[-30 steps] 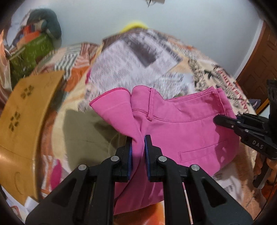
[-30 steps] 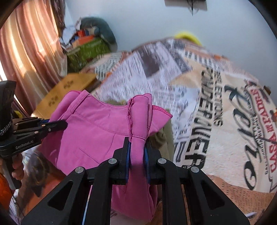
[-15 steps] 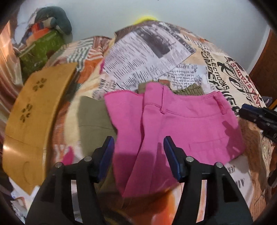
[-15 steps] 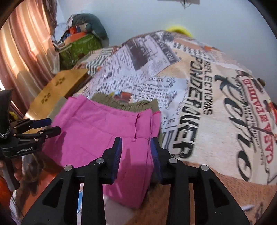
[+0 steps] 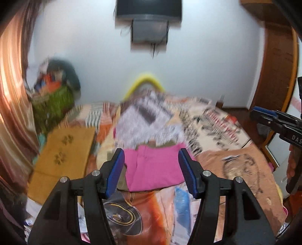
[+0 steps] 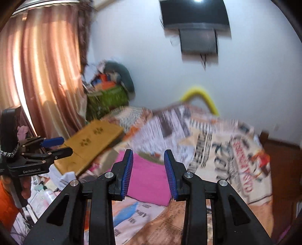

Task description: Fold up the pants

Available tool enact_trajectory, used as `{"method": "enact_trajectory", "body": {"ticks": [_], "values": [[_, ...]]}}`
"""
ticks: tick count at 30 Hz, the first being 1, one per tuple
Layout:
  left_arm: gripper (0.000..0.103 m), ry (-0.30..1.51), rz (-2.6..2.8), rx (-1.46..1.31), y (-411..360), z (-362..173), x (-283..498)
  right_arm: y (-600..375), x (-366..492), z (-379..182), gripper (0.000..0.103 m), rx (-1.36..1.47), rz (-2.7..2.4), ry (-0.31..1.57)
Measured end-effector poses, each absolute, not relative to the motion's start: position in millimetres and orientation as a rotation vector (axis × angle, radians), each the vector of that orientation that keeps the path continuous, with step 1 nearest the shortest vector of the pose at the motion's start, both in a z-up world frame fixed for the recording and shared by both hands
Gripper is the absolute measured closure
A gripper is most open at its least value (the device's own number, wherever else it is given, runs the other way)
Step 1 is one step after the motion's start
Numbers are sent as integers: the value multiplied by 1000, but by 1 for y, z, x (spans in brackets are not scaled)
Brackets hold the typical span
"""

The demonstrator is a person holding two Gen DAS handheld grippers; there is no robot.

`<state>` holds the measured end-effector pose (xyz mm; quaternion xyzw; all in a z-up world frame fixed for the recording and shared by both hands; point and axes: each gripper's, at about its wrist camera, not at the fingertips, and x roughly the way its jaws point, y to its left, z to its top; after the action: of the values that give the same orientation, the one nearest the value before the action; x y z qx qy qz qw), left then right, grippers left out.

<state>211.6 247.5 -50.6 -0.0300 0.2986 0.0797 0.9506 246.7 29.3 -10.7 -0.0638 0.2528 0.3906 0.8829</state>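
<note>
The pink pants (image 5: 154,166) lie folded flat on the bed, on top of an olive-green garment (image 5: 169,144). My left gripper (image 5: 152,169) is open and empty, held back from and above the pants. My right gripper (image 6: 149,171) is open and empty too, also pulled back, with the pants (image 6: 148,181) showing between its jaws. Each gripper shows in the other's view, the right one (image 5: 264,116) at the far right and the left one (image 6: 54,146) at the far left.
The bed carries a newspaper-print sheet (image 6: 217,143). A tan board with paw prints (image 5: 62,154) lies at its left. A green bag with clutter (image 6: 107,98) stands in the corner by the curtain (image 6: 41,75). A TV (image 5: 149,17) hangs on the wall, with a wooden door (image 5: 277,71) right.
Both grippers let go of the pink pants, opened wide and pulled back and up from the bed. The pants dropped flat onto the bed.
</note>
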Motion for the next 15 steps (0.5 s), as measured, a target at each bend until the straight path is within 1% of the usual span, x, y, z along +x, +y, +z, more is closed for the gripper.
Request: {"method": "enact_trajectory", "body": {"ticks": [3,5,10,11,15], "values": [[44,496,154,-45,224,-12,163,13,202,22,72,-137,826,412],[44,450,150,-59,213,3,139,2,177,36,72,-120,847,359],[44,328,182,-53,181,25,80,-21,120,49,72,-64,885,270],[43,302,181,-52,174,28,67,-24,109,49,72,-66,879,251],[34,237,188,-42,156,33,35,-37,83,45,72,-30,873,223]]}}
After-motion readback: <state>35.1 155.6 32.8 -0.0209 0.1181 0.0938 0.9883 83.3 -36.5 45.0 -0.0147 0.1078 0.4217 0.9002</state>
